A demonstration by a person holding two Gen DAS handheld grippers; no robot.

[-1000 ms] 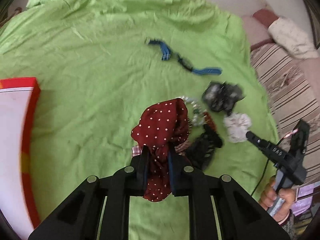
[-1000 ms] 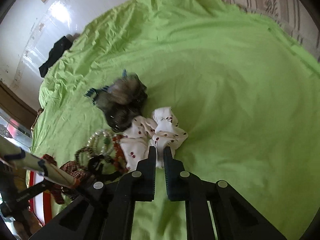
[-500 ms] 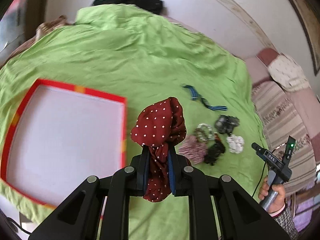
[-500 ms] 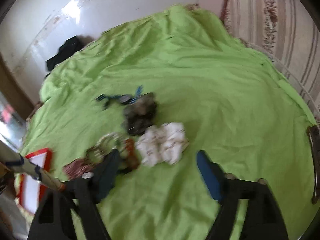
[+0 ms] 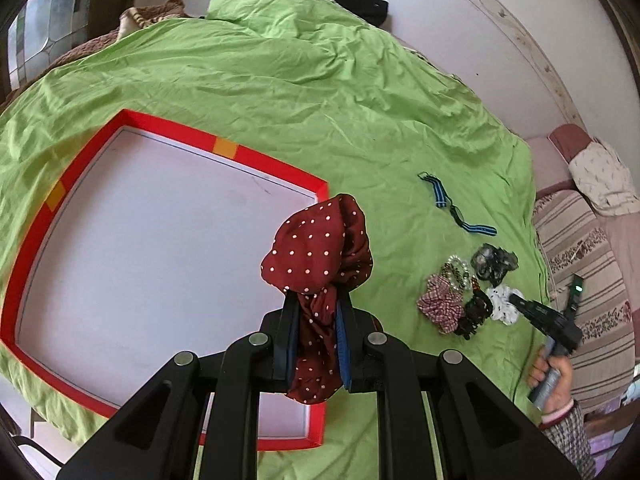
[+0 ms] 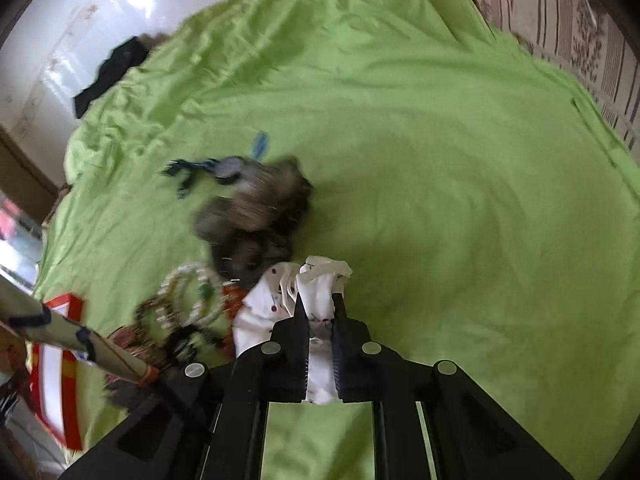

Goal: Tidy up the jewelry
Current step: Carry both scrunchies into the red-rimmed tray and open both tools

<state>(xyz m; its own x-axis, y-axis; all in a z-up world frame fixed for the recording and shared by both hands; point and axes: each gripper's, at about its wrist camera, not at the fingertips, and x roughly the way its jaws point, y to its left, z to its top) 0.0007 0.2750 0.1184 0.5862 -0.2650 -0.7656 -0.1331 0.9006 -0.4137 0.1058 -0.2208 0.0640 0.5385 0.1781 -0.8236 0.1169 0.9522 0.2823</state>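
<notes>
The left hand-held gripper (image 5: 316, 312) is clamping a maroon polka-dot scrunchie (image 5: 320, 256) at the centre of its view, beside the right edge of the red-rimmed tray (image 5: 224, 146) lying on the green bed sheet (image 5: 280, 80). The right hand-held gripper (image 6: 320, 312) is pinching a white dotted scrunchie (image 6: 316, 292) low in the centre of its view, next to the blurred pile of bracelets (image 6: 188, 296) at lower left.
</notes>
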